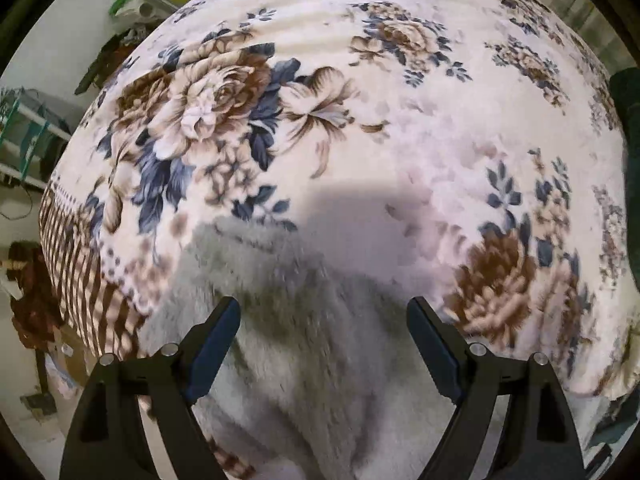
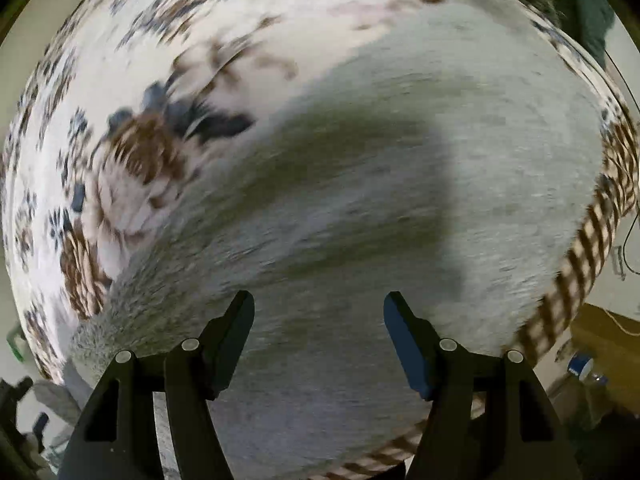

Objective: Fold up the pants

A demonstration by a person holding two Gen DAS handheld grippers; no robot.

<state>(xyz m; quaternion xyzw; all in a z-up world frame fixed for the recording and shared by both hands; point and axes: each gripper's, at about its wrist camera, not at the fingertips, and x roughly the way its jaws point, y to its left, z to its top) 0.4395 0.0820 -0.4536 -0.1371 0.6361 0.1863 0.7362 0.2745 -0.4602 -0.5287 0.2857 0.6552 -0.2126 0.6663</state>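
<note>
Grey fuzzy pants (image 1: 304,320) lie on a floral blanket (image 1: 360,100) that covers a table or bed. In the left wrist view the pants fill the lower middle and hang over the near edge. My left gripper (image 1: 322,306) is open and empty just above them. In the right wrist view the pants (image 2: 400,200) spread wide across the middle and right, blurred by motion. My right gripper (image 2: 319,300) is open and empty above the fabric. Both grippers cast shadows on the cloth.
The floral blanket (image 2: 120,140) has a brown striped border (image 1: 72,248) at its edges (image 2: 592,240). Shelving and clutter (image 1: 32,132) stand at the left. A cardboard box (image 2: 600,344) and a bottle (image 2: 588,376) sit on the floor at the right.
</note>
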